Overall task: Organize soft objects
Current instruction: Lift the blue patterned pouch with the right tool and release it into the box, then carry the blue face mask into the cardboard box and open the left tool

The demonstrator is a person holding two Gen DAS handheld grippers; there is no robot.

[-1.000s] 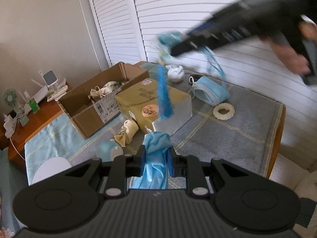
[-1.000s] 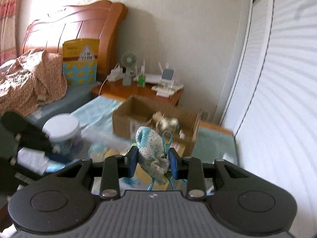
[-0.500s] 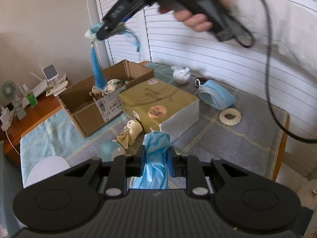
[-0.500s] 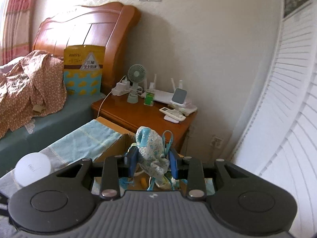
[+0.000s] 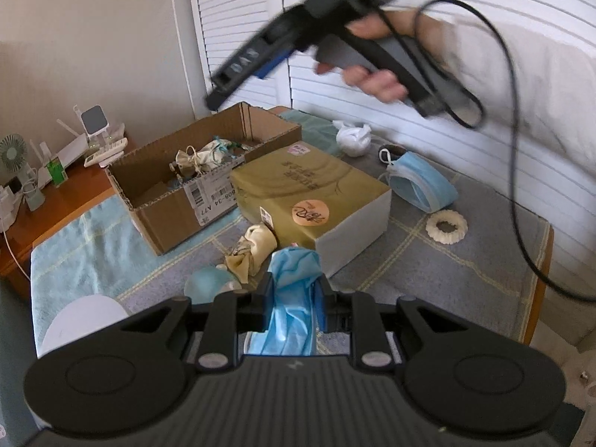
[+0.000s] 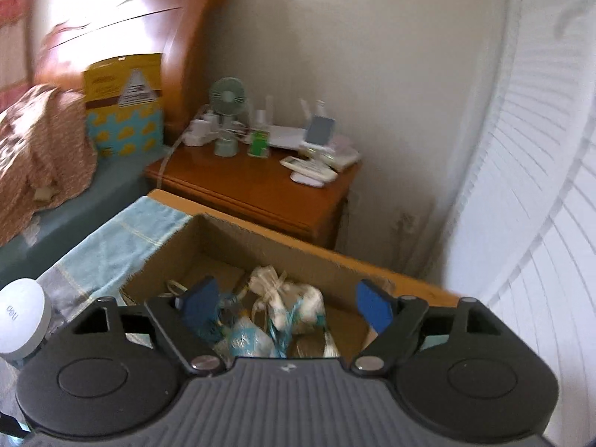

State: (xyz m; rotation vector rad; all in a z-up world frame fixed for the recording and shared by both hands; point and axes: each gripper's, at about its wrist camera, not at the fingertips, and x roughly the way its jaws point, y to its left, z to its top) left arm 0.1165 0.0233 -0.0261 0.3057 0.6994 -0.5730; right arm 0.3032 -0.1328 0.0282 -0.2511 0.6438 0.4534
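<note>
My left gripper (image 5: 294,290) is shut on a crumpled blue face mask (image 5: 292,305), held above the grey mat. My right gripper (image 6: 287,303) is open above the open cardboard box (image 6: 260,238). A light blue pouch with a tassel (image 6: 246,341) lies inside the box beside a cream pouch (image 6: 287,298). In the left wrist view the right gripper (image 5: 212,102) hovers over the same box (image 5: 178,208). A second blue mask (image 5: 421,184), a cream scrunchie (image 5: 447,227), a white pouch (image 5: 352,136) and a cream pouch (image 5: 253,251) lie on the mat.
A gold gift box (image 5: 309,197) sits beside the cardboard box. A white-lidded jar (image 5: 82,320) stands at the near left. A wooden nightstand (image 6: 260,190) with a fan and gadgets is behind the box, a bed to the left, shutters to the right.
My right gripper moved over the cardboard box, opened, and let go of the light blue pouch, which now lies in the box. My left gripper still holds the mask.
</note>
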